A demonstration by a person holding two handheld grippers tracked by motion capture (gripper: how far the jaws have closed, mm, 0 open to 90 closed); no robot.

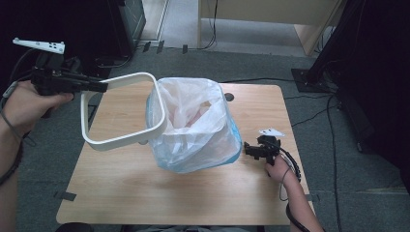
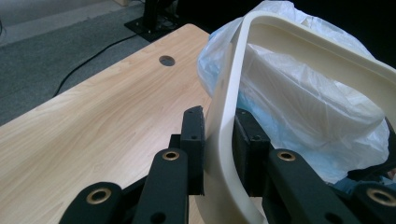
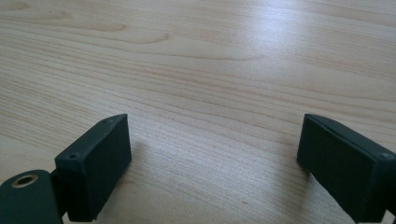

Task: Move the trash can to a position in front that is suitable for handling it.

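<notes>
The table [image 1: 121, 193] carries a bin [image 1: 232, 135] lined with a loose plastic bag [image 1: 193, 125] near the middle of its far edge. The white frame [image 1: 121, 111], clamped in the left gripper [image 1: 102, 87], hangs tilted over the far left corner with one side touching the bag's rim, not yet seated. So the bag is in, and pressing the frame down over it is probably what remains, while the right gripper [image 1: 246, 149] rests by the right edge, jaws wide apart and empty.
</notes>
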